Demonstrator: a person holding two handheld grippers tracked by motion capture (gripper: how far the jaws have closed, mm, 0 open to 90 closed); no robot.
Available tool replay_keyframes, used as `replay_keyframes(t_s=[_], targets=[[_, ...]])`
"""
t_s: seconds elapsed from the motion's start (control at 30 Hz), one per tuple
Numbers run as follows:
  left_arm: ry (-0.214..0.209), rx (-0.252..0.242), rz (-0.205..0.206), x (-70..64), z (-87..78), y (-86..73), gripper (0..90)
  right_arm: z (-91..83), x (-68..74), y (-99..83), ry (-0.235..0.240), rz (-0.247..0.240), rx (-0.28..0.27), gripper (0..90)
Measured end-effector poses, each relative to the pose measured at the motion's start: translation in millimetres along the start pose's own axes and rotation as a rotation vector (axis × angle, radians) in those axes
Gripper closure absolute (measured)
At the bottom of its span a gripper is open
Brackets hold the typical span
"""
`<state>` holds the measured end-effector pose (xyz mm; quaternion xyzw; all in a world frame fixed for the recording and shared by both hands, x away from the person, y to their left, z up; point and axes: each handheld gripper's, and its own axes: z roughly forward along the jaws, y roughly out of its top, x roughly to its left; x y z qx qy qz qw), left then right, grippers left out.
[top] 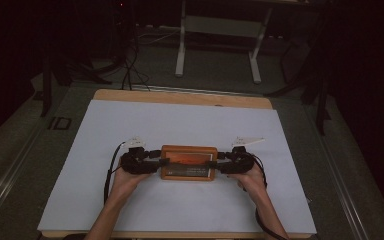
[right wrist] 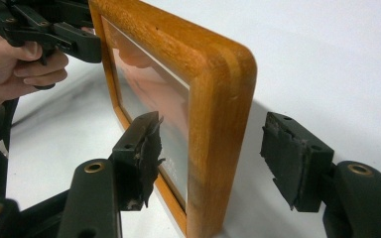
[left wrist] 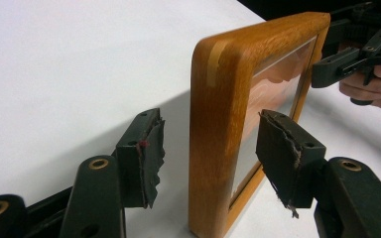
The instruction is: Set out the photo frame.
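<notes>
Left gripper view | left gripper [left wrist: 208, 148] fingers open, straddling picture frame [left wrist: 213, 124], untouching

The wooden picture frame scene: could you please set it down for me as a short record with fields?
object: wooden picture frame, standing upright on its long edge
surface: white sheet over a wooden table
left gripper: open, jaws either side of the frame's left end, pads apart from the wood
right gripper: open, jaws either side of the frame's right end, also not touching
frame front: glazed, showing an orange picture, faces the person
hands: one on each gripper
</notes>
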<state>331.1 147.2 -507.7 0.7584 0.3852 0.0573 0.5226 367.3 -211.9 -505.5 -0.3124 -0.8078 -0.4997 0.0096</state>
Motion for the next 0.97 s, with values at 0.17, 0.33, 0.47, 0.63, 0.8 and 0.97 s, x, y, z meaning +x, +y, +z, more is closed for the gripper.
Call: replay_keyframes(t_s=[0.17, 0.33, 0.47, 0.63, 0.8, 0.97], targets=[[0.027, -0.016, 0.015, -1.5, -7.6, 3.5, 43.4, -6.5, -0.3, 1.3, -0.011, 0.002, -0.012, 39.3], [0.049, -0.025, 0.031, -1.4, -16.6, 7.1, 43.6, -13.8, -1.1, 2.5, -0.018, 0.004, -0.026, 39.3], [0.064, -0.028, 0.040, 0.2, -23.5, 9.5, 43.8, -18.5, -2.6, 1.8, -0.019, 0.013, -0.026, 39.3], [0.082, -0.023, 0.042, 3.6, -31.1, 10.8, 43.8, -24.8, -4.1, 0.9, -0.020, 0.014, -0.024, 39.3], [0.116, -0.021, 0.039, 10.3, -38.7, 10.0, 43.9, -29.8, -6.4, -2.1, -0.023, 0.021, -0.018, 39.3], [0.213, 0.038, 0.059, 18.2, -40.9, 6.1, 42.6, -34.4, -9.8, -5.6, -0.019, 0.020, -0.002, 39.3]])
